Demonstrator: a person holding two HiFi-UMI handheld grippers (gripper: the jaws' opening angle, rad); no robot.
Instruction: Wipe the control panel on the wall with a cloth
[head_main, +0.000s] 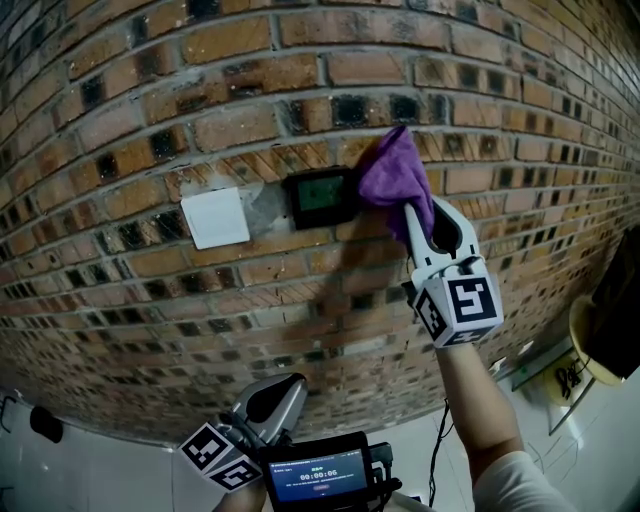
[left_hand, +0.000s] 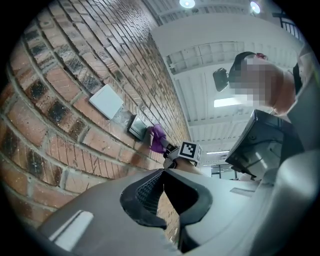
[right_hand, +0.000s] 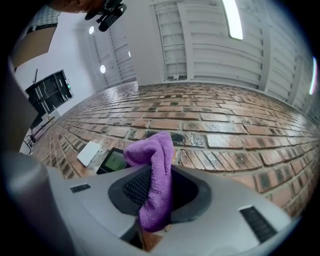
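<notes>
A small black control panel (head_main: 320, 197) with a green screen is fixed to the brick wall (head_main: 150, 100). My right gripper (head_main: 418, 212) is raised just right of it, shut on a purple cloth (head_main: 396, 175). The cloth bunches up at the panel's right edge. In the right gripper view the cloth (right_hand: 155, 175) hangs between the jaws, with the panel (right_hand: 113, 161) to its left. My left gripper (head_main: 285, 392) hangs low near the bottom of the head view, jaws closed with nothing in them. Its own view shows the panel (left_hand: 137, 128) and cloth (left_hand: 158, 138) far off.
A white blank plate (head_main: 215, 217) sits on the wall left of the panel. A small device with a lit screen (head_main: 320, 476) is at the bottom of the head view. A black and yellow object (head_main: 607, 320) hangs at the right edge.
</notes>
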